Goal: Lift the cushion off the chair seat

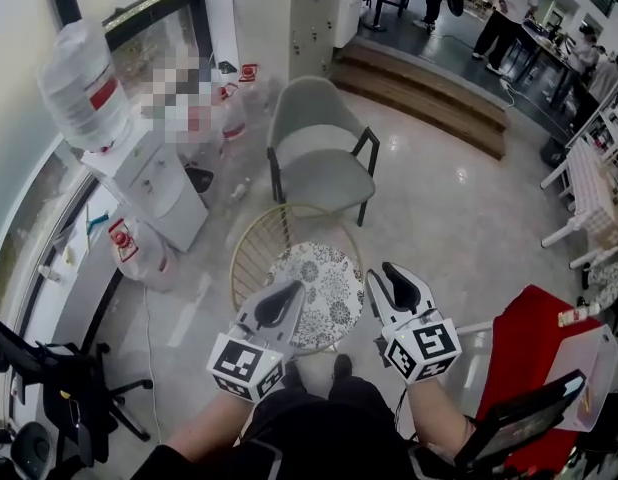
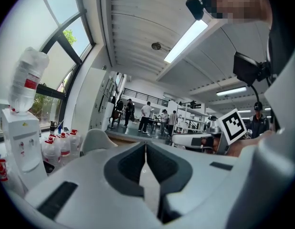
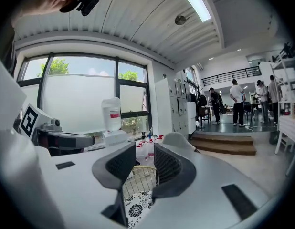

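Observation:
A round black-and-white floral cushion [image 1: 324, 290] lies on the seat of a gold wire chair [image 1: 257, 245] just in front of me. My left gripper [image 1: 292, 290] hovers at the cushion's left edge with its jaws together and nothing between them [image 2: 146, 147]. At the cushion's right edge is my right gripper [image 1: 386, 271], its jaws a little apart and holding nothing. Through that gap in the right gripper view [image 3: 145, 151] I see the wire chair back [image 3: 140, 178] and the cushion [image 3: 137, 210] below. Whether either gripper touches the cushion I cannot tell.
A grey shell chair [image 1: 319, 158] stands behind the wire chair. A water dispenser [image 1: 154, 183] and several water jugs [image 1: 234, 108] line the left wall. Wooden steps [image 1: 419, 88] rise at the back, with people beyond. A red cloth [image 1: 534, 338] lies at the right, an office chair [image 1: 79, 398] at the lower left.

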`<state>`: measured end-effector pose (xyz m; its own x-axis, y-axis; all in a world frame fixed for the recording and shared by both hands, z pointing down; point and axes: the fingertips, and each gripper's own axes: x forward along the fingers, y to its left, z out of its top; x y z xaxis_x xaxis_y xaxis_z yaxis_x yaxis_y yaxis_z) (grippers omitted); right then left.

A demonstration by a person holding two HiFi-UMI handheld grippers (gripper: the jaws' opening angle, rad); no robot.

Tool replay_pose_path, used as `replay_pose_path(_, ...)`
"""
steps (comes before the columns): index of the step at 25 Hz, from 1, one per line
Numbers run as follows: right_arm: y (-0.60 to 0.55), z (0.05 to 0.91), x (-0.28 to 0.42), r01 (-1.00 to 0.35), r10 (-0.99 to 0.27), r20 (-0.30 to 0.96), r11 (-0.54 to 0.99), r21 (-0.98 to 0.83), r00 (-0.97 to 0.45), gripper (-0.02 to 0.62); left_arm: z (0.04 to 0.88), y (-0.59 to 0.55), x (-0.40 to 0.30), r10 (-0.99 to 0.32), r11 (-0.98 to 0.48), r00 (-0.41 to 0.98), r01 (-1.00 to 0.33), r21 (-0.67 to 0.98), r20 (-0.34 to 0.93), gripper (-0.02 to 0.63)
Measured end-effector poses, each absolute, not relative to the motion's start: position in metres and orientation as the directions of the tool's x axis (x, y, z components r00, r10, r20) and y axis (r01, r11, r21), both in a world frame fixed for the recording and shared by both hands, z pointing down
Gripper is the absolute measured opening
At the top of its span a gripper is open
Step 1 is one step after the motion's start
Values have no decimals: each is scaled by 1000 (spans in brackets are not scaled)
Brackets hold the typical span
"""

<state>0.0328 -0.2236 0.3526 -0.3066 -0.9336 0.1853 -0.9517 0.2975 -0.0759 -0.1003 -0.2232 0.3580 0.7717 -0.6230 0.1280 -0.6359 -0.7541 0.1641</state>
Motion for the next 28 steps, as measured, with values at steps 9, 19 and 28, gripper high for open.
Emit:
replay_pose_path(9, -247, 372, 65, -938, -919, 192, 329, -113, -345, 87, 378, -238, -70, -644, -719, 740, -672, 178, 194, 8)
replay_pose_path(19, -271, 432, 90, -934, -893, 277, 325, -147, -355, 55, 425, -259, -54, -649, -677, 711, -702, 223, 269, 8)
replay_pose_path(28, -280, 533, 116, -954, -865, 408, 234, -186, -291, 25, 483, -271, -63, -669, -640, 681, -732, 236, 297, 7)
